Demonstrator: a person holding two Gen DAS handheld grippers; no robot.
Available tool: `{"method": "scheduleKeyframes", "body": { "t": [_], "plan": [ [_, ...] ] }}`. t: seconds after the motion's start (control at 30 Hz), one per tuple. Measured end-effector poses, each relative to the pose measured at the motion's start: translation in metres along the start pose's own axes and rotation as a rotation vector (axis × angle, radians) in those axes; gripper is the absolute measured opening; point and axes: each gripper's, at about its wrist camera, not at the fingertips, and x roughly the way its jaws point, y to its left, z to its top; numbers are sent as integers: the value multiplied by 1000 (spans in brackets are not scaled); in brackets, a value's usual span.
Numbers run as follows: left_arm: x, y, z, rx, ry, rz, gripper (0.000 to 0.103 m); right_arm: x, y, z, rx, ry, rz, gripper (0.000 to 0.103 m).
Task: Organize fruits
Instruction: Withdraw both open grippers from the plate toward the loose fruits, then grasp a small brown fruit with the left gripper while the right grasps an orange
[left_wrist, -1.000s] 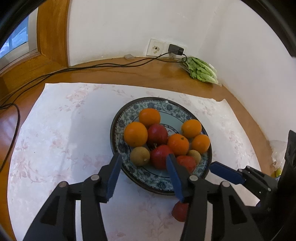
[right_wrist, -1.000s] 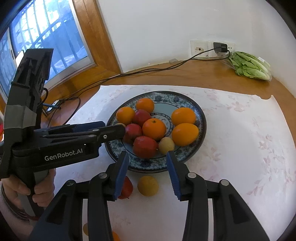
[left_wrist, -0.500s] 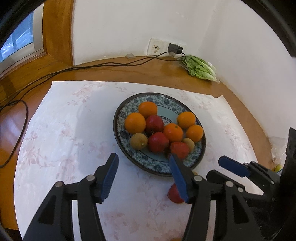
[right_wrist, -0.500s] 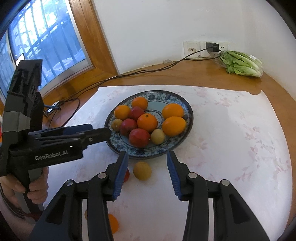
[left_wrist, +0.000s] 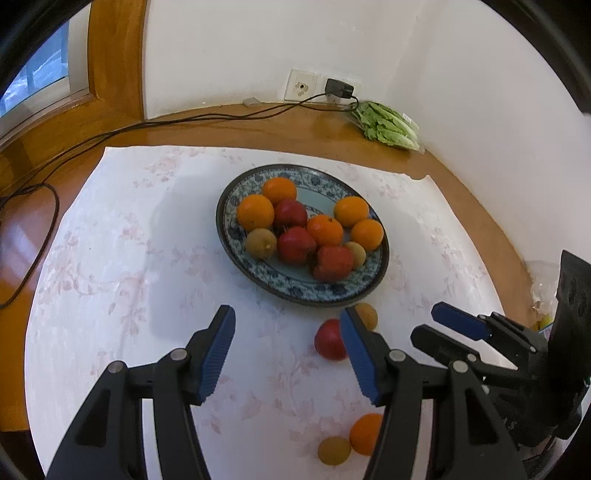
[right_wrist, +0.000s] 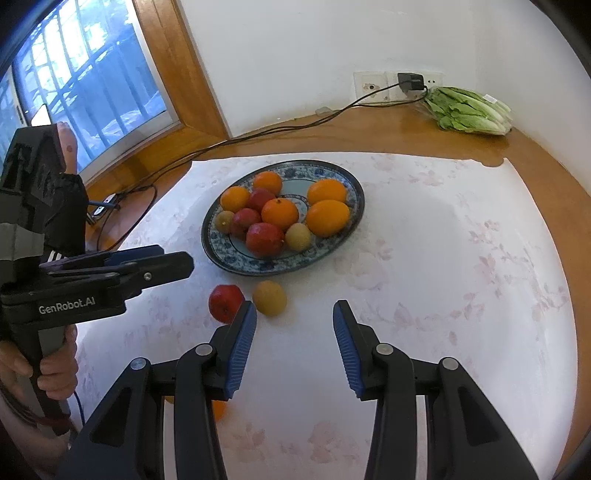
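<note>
A blue patterned plate (left_wrist: 258, 275) (right_wrist: 218, 258) holds several oranges, red fruits and small yellow-brown fruits. On the cloth in front of it lie a red fruit (left_wrist: 330, 339) (right_wrist: 225, 303) and a yellow-brown fruit (left_wrist: 366, 315) (right_wrist: 269, 297). Nearer me lie an orange (left_wrist: 364, 432) and another yellow-brown fruit (left_wrist: 334, 450). My left gripper (left_wrist: 286, 350) is open above the cloth, nothing between its fingers. My right gripper (right_wrist: 295, 343) is open too, empty, just right of the loose red fruit. The left gripper (right_wrist: 162, 260) shows from the side in the right wrist view.
A white flowered cloth (left_wrist: 110, 258) covers the wooden table (left_wrist: 295, 125). Bagged lettuce (left_wrist: 388, 125) (right_wrist: 469, 110) lies at the back right by a wall socket (left_wrist: 301, 85) with a plugged charger. Black cables (left_wrist: 44, 192) run along the left. A window (right_wrist: 74, 85) is at the left.
Both grippers have drawn back from the plate, so more cloth and the loose fruits show. The left jaws have widened. The right jaws have kept the same gap.
</note>
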Motion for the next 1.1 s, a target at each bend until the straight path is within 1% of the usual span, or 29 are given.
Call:
{"method": "scheduleKeyframes", "body": {
  "t": [0.53, 0.8, 1.0, 1.1],
  "plan": [
    [-15, -3, -29, 11, 38, -9, 62, -15, -8, -22, 20, 21, -24, 44],
    [-19, -15, -43, 46, 72, -34, 62, -18, -8, -30, 23, 34, -10, 44],
    [-18, -24, -59, 70, 107, -61, 62, -18, -7, -33, 23, 39, -4, 44],
    [-17, -27, -65, 88, 119, -63, 62, -18, -6, -36, 18, 44, -1, 44]
  ]
}}
